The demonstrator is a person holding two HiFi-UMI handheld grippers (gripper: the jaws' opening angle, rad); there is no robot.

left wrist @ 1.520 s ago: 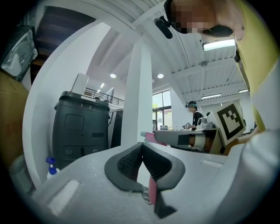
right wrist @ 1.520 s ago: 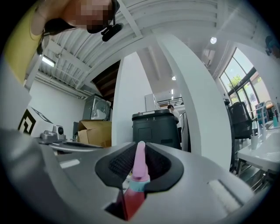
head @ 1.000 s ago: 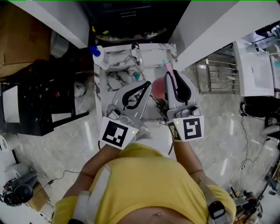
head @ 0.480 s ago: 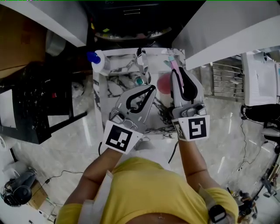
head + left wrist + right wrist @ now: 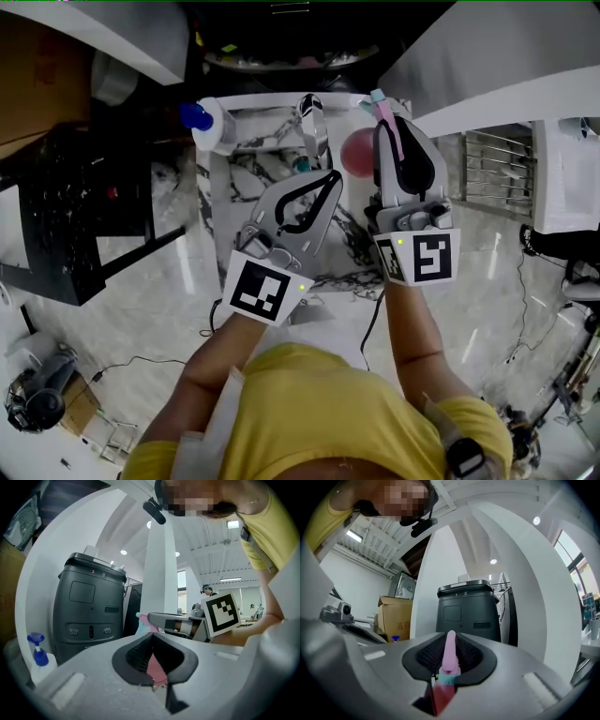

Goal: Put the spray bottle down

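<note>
Spray bottle [image 5: 356, 153] still in right tongs [image 5: 386, 120], farther across marble table [image 5: 253, 159]

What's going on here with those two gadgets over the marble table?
A person in a yellow shirt holds a hand-held gripper in each hand over a marble-patterned table. The right hand-held gripper is clamped on the top of a pink spray bottle, whose pink head pokes up between the jaws. The left hand-held gripper is shut and empty beside it. Whether the bottle's base touches the table cannot be told.
</note>
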